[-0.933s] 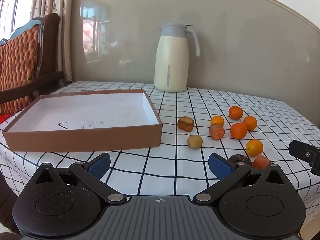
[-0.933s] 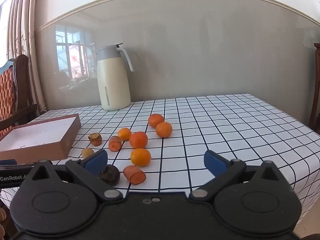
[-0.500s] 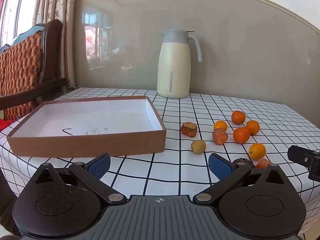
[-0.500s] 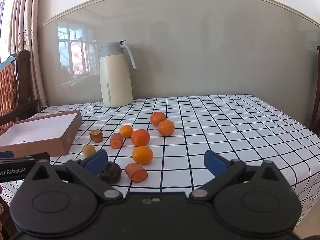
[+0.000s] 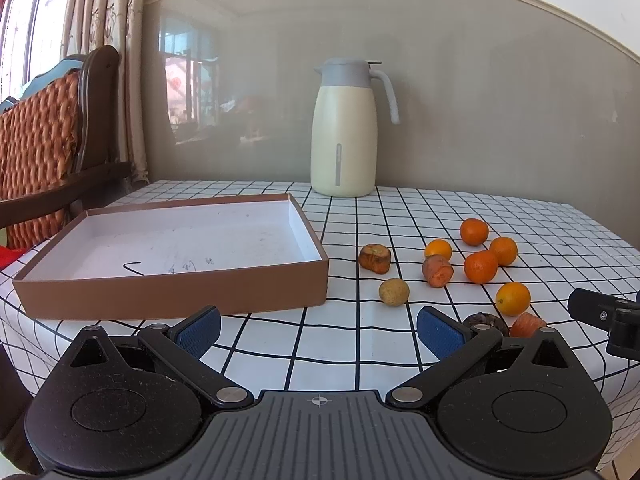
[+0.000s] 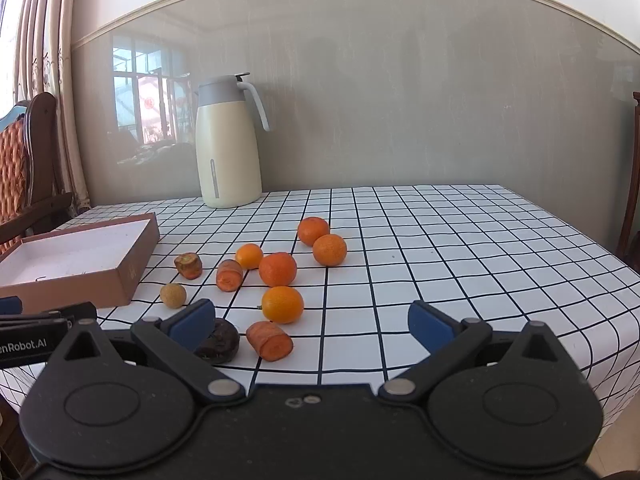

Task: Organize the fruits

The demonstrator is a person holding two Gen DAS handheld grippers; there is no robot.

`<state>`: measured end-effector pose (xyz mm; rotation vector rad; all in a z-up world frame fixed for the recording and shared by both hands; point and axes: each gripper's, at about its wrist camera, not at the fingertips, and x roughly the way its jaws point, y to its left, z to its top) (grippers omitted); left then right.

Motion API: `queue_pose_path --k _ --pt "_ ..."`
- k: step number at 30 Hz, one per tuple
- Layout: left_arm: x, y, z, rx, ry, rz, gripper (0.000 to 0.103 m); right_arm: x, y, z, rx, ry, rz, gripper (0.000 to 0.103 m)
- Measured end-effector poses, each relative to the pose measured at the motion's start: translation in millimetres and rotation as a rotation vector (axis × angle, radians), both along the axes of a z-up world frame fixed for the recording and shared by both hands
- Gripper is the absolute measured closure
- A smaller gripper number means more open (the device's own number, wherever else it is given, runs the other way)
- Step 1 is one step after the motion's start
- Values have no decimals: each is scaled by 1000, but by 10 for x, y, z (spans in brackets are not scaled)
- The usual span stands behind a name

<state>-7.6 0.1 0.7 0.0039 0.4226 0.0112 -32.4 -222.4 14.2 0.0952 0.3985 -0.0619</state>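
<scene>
Both views now sit lower vs. table; left gripper (image 5: 319, 330) & right gripper (image 6: 311, 324) jaws apart, empty; box (image 5: 172, 292) unfilled, fruits (image 6: 277, 269) unpicked.

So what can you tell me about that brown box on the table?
The box is a shallow, open tray that looks like cardboard, brown outside and white inside, with no lid on it. It lies flat on the checked tablecloth, at the left side of the table. Nothing is in it; only a few dark pen marks show on its white floor. The fruit pieces lie apart from it to the right, the small tan fruit nearest its corner. No tool touches it.
</scene>
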Motion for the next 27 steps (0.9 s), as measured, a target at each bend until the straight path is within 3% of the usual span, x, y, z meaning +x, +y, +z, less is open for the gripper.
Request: queue_pose_path --k 27 --pt "-9 -37 24 20 -9 0 0 9 7 -1 0 5 0 6"
